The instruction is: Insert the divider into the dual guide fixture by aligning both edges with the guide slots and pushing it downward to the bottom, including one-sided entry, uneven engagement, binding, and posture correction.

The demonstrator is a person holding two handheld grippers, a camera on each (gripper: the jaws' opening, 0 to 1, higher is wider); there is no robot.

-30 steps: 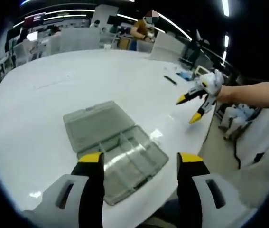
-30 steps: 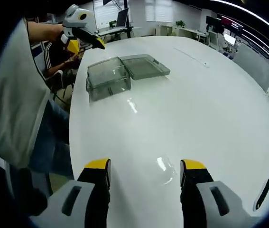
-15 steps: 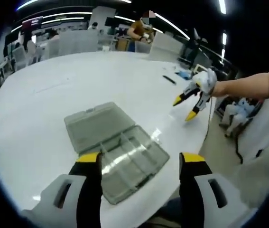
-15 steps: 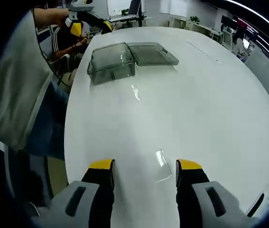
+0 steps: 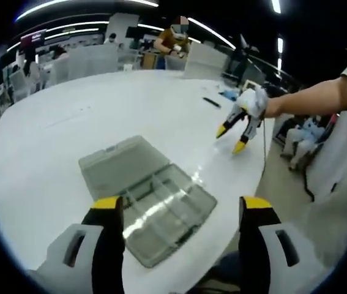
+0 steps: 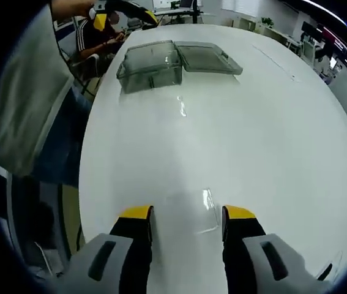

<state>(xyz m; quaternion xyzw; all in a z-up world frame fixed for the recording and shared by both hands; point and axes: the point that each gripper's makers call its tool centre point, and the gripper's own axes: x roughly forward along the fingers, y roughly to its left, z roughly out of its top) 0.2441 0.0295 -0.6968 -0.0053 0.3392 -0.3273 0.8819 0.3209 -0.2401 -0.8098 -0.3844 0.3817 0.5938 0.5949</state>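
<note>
A clear smoky plastic box [image 5: 161,211] lies open on the white table [image 5: 51,135], its lid [image 5: 115,165] flat behind it and guide walls inside. My left gripper [image 5: 182,205] hovers open just above the box's near side, with nothing between its fingers. In the right gripper view the same box [image 6: 150,66] and lid [image 6: 208,56] sit far off at the top. A small clear divider piece [image 6: 207,199] lies flat on the table just ahead of my right gripper [image 6: 187,213], which is open. The right gripper [image 5: 237,125] also shows low over the table's right side.
The table edge [image 6: 84,171] runs close on the left of the right gripper view, with a person's shirt beside it. A dark pen-like object [image 5: 211,102] lies further back. Seated people and chairs [image 5: 204,61] ring the far side. A bright glint [image 6: 181,107] sits mid-table.
The right gripper has moved down and closer to the clear divider, its jaws a little narrower. The left gripper's jaws stand slightly wider over the box. The box has not moved.
</note>
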